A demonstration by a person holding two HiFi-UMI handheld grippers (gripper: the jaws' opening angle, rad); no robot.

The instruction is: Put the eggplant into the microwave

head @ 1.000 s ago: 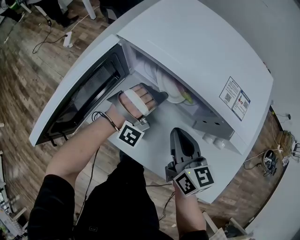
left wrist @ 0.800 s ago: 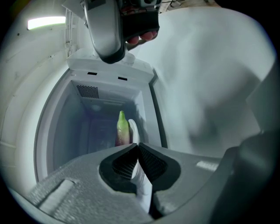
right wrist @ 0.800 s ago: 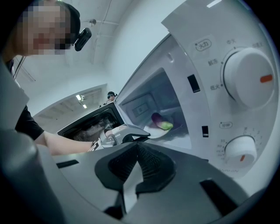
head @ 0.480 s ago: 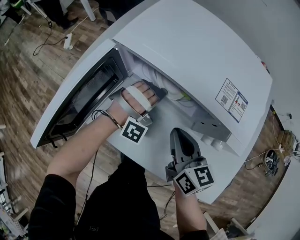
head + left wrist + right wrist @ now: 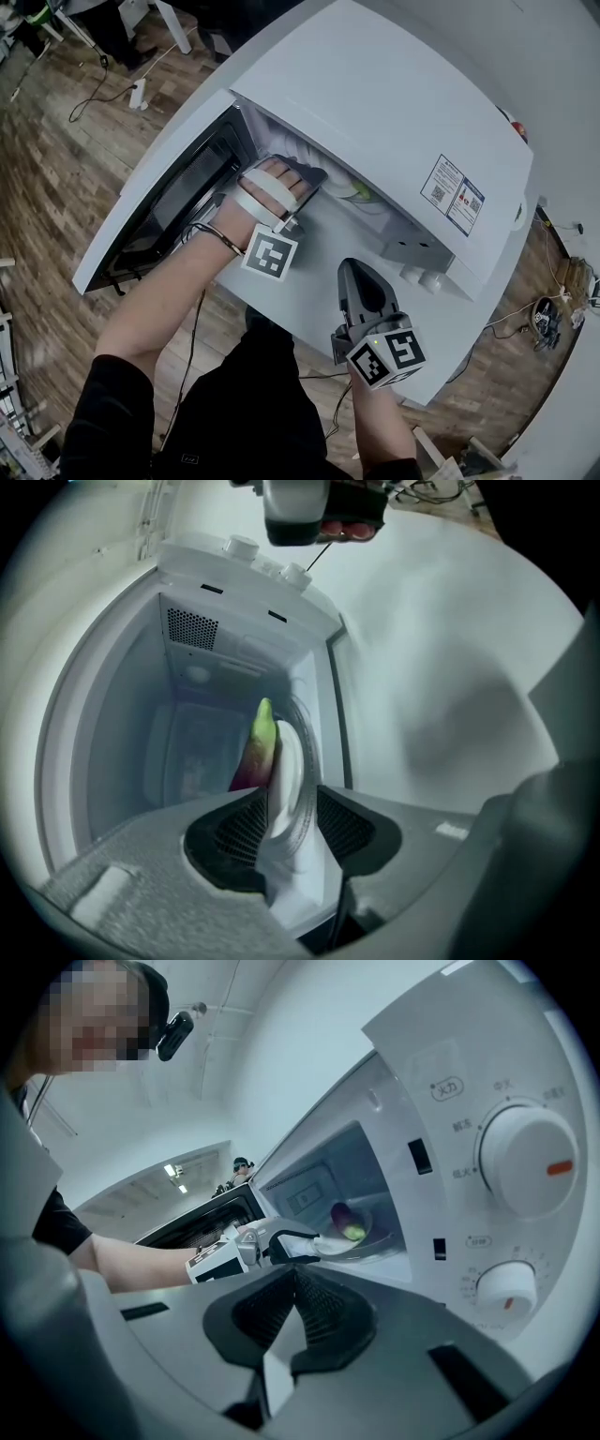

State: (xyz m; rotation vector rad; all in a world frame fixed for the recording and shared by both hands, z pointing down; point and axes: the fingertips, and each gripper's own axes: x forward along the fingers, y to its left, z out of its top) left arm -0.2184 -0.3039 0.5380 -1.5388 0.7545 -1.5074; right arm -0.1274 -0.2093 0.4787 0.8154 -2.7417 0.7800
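The white microwave (image 5: 375, 103) stands with its door (image 5: 159, 206) swung open to the left. In its cavity a white plate (image 5: 286, 771) carries the purple eggplant (image 5: 261, 747) with a green tip. My left gripper (image 5: 292, 803) reaches into the cavity. Its jaws have just been opening and stand apart, with the plate's rim between them. The right gripper view shows the eggplant (image 5: 349, 1222) lying on the plate (image 5: 370, 1241) inside. My right gripper (image 5: 295, 1274) is shut and empty, held in front of the control panel. From the head view, the left gripper (image 5: 314, 175) is at the cavity mouth and the right gripper (image 5: 361, 272) is below it.
Two dials (image 5: 525, 1162) (image 5: 506, 1288) sit on the panel right of the cavity. The open door bounds the left side. Cables (image 5: 94, 89) lie on the wooden floor. A person (image 5: 242, 1164) stands far behind the microwave.
My left hand has edged a little deeper into the cavity with its gripper. The right gripper has stayed where it was.
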